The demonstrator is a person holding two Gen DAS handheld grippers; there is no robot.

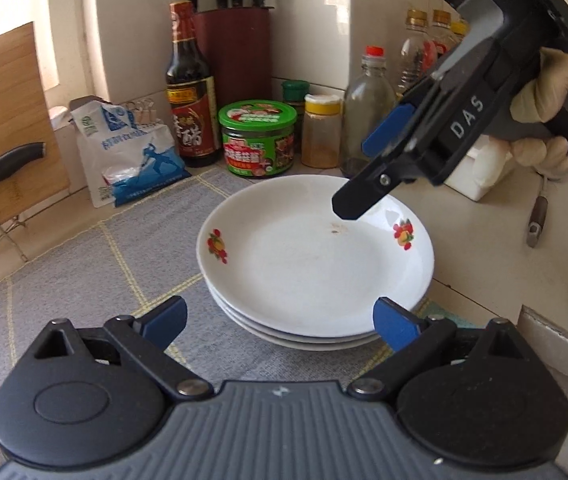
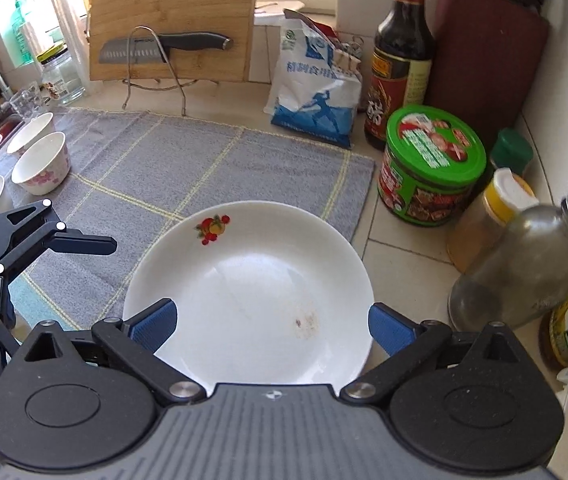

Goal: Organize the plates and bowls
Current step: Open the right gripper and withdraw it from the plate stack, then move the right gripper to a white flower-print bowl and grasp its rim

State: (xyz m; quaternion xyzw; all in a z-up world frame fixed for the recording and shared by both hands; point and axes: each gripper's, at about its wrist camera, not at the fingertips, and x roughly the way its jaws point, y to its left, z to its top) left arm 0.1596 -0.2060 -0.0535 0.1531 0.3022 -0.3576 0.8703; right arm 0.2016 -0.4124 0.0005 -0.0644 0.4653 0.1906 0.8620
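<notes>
A stack of three white plates (image 1: 308, 264) with fruit decals sits on the grey checked mat (image 1: 83, 280). My left gripper (image 1: 279, 322) is open at the stack's near rim, with a blue pad on either side and nothing gripped. Held by a gloved hand (image 1: 552, 92), my right gripper (image 1: 368, 166) hangs tilted above the far right rim. In its own view my right gripper (image 2: 273, 324) is open over the top plate (image 2: 251, 280), its pads clear of the plate. Several white bowls (image 2: 41, 162) stand at the mat's left edge, beyond a finger (image 2: 83, 243) of the left gripper.
Behind the plates stand a soy sauce bottle (image 1: 189, 92), a green-lidded jar (image 1: 257, 138), spice jars (image 1: 321, 130), a glass bottle (image 1: 368, 120) and a salt bag (image 1: 135, 152). A cutting board (image 2: 171, 16) with a knife (image 2: 163, 46) leans on a wire rack.
</notes>
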